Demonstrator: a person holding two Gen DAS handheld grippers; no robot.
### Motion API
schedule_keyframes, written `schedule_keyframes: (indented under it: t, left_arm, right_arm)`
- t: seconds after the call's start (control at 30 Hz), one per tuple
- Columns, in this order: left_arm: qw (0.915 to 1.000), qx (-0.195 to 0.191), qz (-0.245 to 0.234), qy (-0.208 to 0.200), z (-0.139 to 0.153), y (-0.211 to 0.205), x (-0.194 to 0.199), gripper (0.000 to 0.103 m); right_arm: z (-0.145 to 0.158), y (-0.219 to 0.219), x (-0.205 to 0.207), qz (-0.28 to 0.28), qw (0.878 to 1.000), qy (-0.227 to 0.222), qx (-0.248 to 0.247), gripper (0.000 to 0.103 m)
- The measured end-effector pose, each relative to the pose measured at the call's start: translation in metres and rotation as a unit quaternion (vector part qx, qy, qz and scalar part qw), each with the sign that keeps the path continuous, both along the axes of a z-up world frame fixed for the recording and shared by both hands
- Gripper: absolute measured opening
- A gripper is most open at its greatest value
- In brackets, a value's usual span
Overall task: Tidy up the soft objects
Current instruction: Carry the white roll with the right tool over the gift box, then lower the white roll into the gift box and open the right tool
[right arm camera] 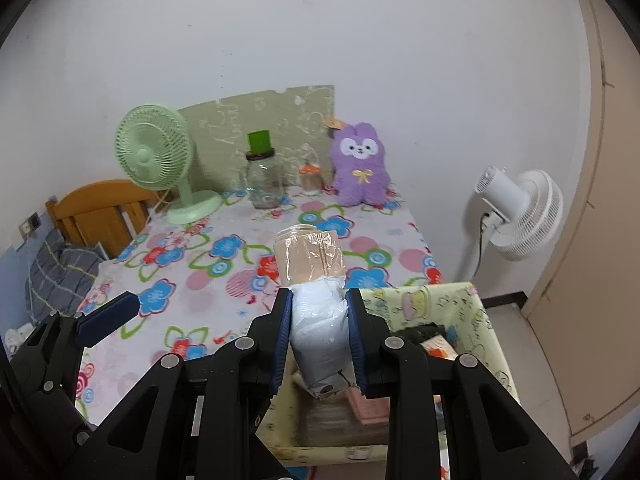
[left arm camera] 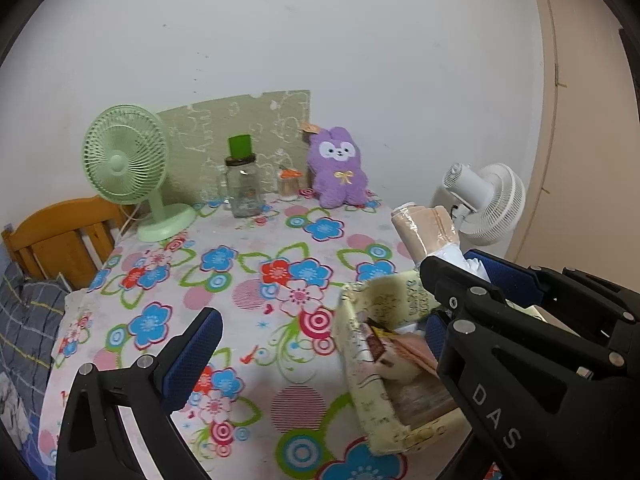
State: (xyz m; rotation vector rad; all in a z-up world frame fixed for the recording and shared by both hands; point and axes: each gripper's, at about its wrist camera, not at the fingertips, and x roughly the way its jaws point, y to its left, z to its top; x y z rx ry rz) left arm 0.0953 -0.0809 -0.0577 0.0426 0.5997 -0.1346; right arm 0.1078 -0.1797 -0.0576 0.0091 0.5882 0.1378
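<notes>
Right gripper [right arm camera: 318, 316] is clamped on wrapped soft bundle [right arm camera: 314, 280], held raised over fabric basket [right arm camera: 486, 320] at table edge. Left gripper [left arm camera: 320, 324] is spread wide, empty, above floral tablecloth [left arm camera: 248, 272].

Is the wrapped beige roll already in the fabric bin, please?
Not yet: the right tool holds the wrapped beige roll above the fabric bin.

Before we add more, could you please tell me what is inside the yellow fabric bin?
Inside the yellow fabric bin lie flat wrapped packets, one pinkish, and something dark. The right hand-held gripper and its wrapped roll hide the rest.
</notes>
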Motion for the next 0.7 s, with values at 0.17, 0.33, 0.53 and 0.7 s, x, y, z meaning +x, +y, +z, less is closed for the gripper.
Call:
schedule_keyframes:
  t: [0.17, 0.33, 0.53, 0.7]
  left_arm:
    - [0.9999, 0.004, -0.012, 0.01, -0.008, -0.017, 0.006, 0.102]
    - [0.9994, 0.015, -0.022, 0.021, -0.017, -0.032, 0.012, 0.102]
    - [0.9989, 0.019, -0.027, 0.033, -0.027, -0.04, 0.018, 0.102]
    - [0.9985, 0.021, -0.032, 0.038, -0.031, -0.044, 0.018, 0.103]
  right_arm:
    - [-0.01, -0.018, 0.006, -0.017, 1.0, 0.013, 0.004, 0.029]
    - [-0.02, -0.032, 0.01, -0.031, 0.999, 0.026, 0.01, 0.029]
    - [-0.032, -0.047, 0.012, -0.05, 0.998, 0.04, 0.017, 0.032]
    - [-0.035, -0.051, 0.012, -0.062, 0.997, 0.044, 0.012, 0.062]
